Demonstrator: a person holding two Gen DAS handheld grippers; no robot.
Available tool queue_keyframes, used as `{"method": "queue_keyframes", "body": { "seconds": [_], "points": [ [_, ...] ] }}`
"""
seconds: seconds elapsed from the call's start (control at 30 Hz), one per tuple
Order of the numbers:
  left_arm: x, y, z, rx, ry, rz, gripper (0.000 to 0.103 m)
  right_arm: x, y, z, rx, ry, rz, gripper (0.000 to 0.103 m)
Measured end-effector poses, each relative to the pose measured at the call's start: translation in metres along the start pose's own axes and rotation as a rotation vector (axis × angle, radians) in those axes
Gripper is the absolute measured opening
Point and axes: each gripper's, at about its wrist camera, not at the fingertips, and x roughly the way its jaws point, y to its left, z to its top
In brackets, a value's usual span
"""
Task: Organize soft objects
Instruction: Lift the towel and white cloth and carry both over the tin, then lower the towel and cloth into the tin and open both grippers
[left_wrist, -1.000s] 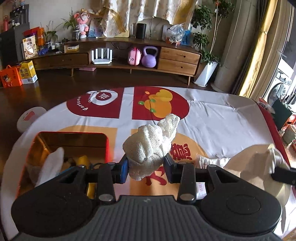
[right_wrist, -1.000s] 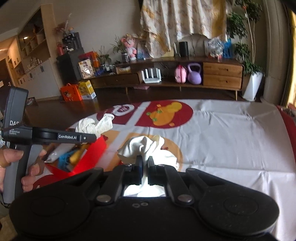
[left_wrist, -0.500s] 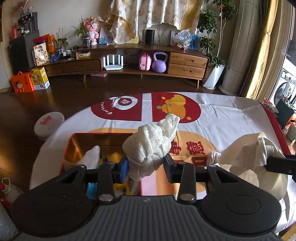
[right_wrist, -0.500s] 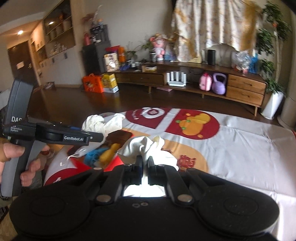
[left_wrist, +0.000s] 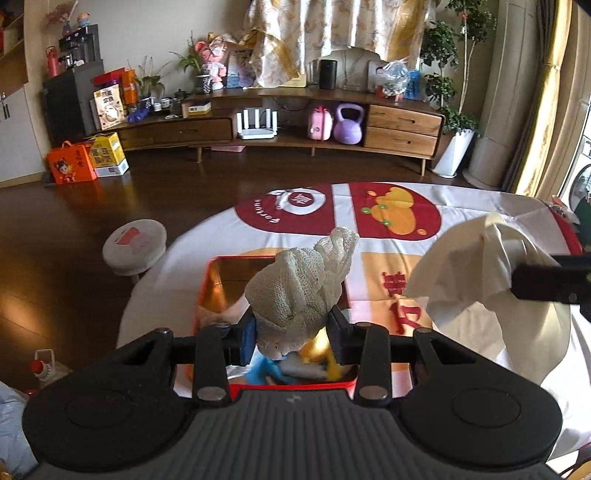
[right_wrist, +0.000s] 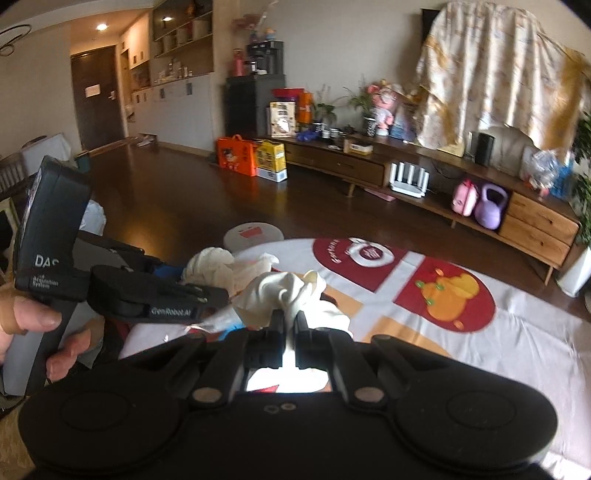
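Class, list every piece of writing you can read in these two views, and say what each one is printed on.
"GenRobot.AI": side of the black left gripper.
"DAS": black handle block; the small lines beneath are blurred.
Red characters on the printed white tablecloth, and print on the orange and yellow boxes: unreadable.

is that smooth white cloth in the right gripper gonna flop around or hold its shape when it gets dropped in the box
Probably floppy: the white cloth hangs in loose folds below the right gripper, which pinches only a small bunch. It likely weighs little, since that thin pinch carries all of it. Released over the red box, it would likely crumple and settle rather than keep its shape.
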Motion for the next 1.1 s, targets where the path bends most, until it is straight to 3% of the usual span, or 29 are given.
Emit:
{"method": "queue_keyframes", "body": {
  "seconds": [0.5,1.1],
  "points": [
    [0.028,0.048,-0.009,-0.02,0.049,0.074,0.038,0.069,0.015,0.03,-0.051,0.019,-0.009,0.004],
    [0.095,0.056,-0.023,-0.025,0.115,0.072,0.038,0.166,-0.007,0.013,-0.011,0.154,-0.045,0.004]
  ]
}}
